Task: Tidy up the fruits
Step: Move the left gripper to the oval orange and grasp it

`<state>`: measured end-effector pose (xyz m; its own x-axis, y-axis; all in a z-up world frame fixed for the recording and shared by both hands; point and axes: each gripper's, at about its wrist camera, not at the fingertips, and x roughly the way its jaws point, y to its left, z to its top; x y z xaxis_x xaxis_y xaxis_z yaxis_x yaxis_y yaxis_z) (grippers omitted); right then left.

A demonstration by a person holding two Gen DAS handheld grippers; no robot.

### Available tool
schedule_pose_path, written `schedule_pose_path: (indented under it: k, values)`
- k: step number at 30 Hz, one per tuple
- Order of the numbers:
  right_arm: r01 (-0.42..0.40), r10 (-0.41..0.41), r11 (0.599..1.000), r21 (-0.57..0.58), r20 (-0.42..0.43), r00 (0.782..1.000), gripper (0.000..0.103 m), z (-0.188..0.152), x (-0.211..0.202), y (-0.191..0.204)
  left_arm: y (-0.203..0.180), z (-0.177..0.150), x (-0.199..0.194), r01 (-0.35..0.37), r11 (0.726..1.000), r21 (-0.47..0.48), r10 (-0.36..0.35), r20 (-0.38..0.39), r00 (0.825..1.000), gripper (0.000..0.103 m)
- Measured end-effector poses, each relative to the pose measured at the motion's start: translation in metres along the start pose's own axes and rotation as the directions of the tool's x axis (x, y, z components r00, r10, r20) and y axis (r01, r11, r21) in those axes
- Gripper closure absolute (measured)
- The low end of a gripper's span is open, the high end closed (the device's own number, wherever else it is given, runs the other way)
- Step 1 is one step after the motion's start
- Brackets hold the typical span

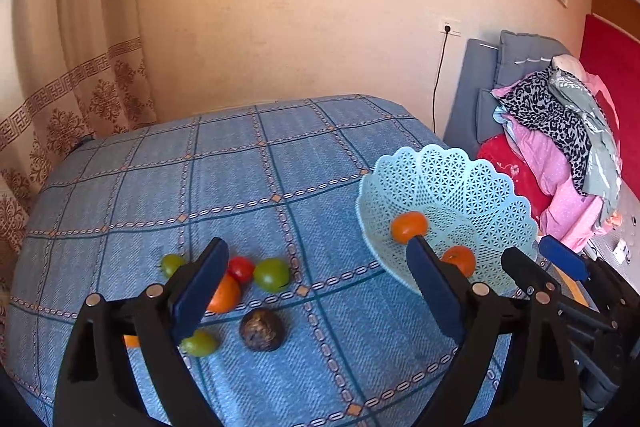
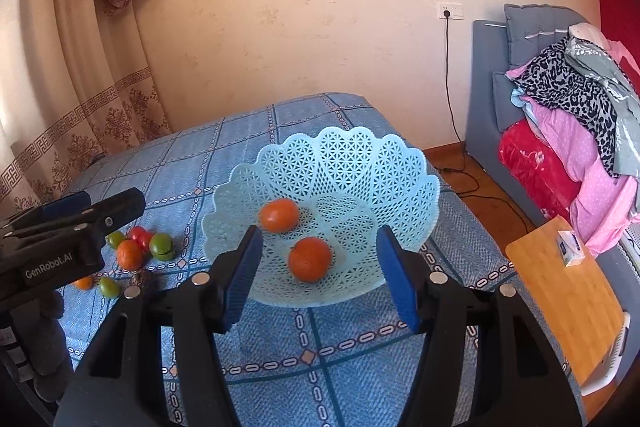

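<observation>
A light blue lattice basket [image 2: 360,163] stands on the blue checked tablecloth and holds two orange fruits [image 2: 310,258] [image 2: 279,214]; it also shows in the left wrist view [image 1: 480,179]. My right gripper [image 2: 320,279] is open and empty just in front of the basket. My left gripper [image 1: 312,291] is open and empty above a cluster of loose fruit: a red tomato [image 1: 241,269], green fruits [image 1: 272,274] [image 1: 172,264] [image 1: 200,343], an orange [image 1: 226,295] partly hidden by the left finger, and a dark brown fruit [image 1: 262,329].
The tablecloth [image 1: 160,187] covers a rounded table. A grey sofa with piled clothes [image 2: 580,115] stands at the right. A small wooden table [image 2: 568,299] with a tissue packet sits right of the basket. Curtains [image 2: 80,87] hang at the left.
</observation>
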<state>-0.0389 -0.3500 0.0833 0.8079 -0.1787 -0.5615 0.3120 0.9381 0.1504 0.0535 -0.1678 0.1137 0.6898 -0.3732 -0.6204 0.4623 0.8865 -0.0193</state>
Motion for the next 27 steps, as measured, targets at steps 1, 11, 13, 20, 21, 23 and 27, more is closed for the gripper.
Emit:
schedule_pose_path:
  k: [1,11,13,20,21,23,27]
  values:
    - [-0.001,0.001,1.0,-0.003,-0.001,1.0,0.042,0.0,-0.001,0.002,0.004,-0.002,-0.002,-0.006,1.0,-0.003,0.006,0.0,1.0,0.013]
    - [-0.063,0.062,0.998,-0.021,-0.04,0.997,0.037,-0.007,0.004,0.025,0.049,-0.027,-0.007,-0.066,0.996,-0.056,0.064,-0.042,0.997,0.01]
    - [-0.09,0.089,0.996,-0.021,-0.057,0.994,0.037,-0.011,0.007,0.03,0.059,-0.033,-0.007,-0.082,0.994,-0.07,0.078,-0.052,0.996,0.01]
    - [-0.146,0.141,0.987,-0.061,-0.08,0.987,0.037,-0.019,0.009,0.054,0.096,-0.054,-0.009,-0.139,0.981,-0.133,0.127,-0.093,0.988,0.01]
    - [-0.152,0.147,0.986,-0.065,-0.083,0.986,0.037,-0.02,0.009,0.057,0.101,-0.057,-0.009,-0.142,0.98,-0.142,0.129,-0.099,0.987,0.01]
    - [-0.167,0.159,0.983,-0.079,-0.097,0.982,0.037,-0.023,0.012,0.065,0.111,-0.064,-0.009,-0.16,0.975,-0.152,0.144,-0.11,0.983,0.01]
    - [-0.188,0.174,0.976,-0.111,-0.123,0.977,0.037,-0.031,0.015,0.081,0.13,-0.077,-0.006,-0.196,0.965,-0.172,0.173,-0.141,0.975,0.01]
